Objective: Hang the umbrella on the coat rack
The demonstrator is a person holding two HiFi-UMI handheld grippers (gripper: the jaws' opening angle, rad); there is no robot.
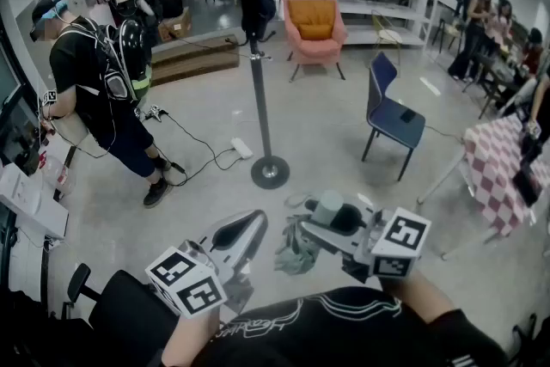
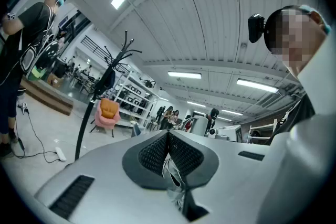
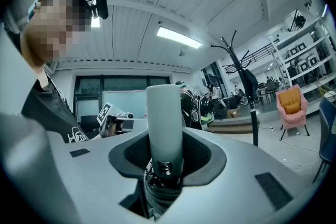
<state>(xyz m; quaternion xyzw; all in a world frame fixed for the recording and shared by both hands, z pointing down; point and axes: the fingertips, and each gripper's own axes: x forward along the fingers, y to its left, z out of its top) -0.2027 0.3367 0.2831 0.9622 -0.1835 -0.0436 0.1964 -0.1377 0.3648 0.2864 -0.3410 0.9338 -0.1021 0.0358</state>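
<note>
The folded umbrella hangs between my two grippers at the bottom of the head view, its grey-green canopy (image 1: 296, 249) bunched below. Its pale cylindrical handle (image 3: 164, 118) stands upright, and my right gripper (image 3: 165, 157) is shut on it; the same gripper (image 1: 337, 223) is seen from above. My left gripper (image 2: 169, 149) is shut on a silvery strip of the umbrella's fabric (image 2: 173, 181), just left of the canopy (image 1: 251, 226). The coat rack (image 1: 260, 90) stands a few steps ahead, a dark pole on a round base with a black item hanging near its top.
A person in black with a backpack (image 1: 103, 90) stands left of the rack. A power strip and cable (image 1: 241, 149) lie on the floor by the base. A blue chair (image 1: 391, 112), a pink armchair (image 1: 314, 26) and a checked table (image 1: 498, 168) stand to the right.
</note>
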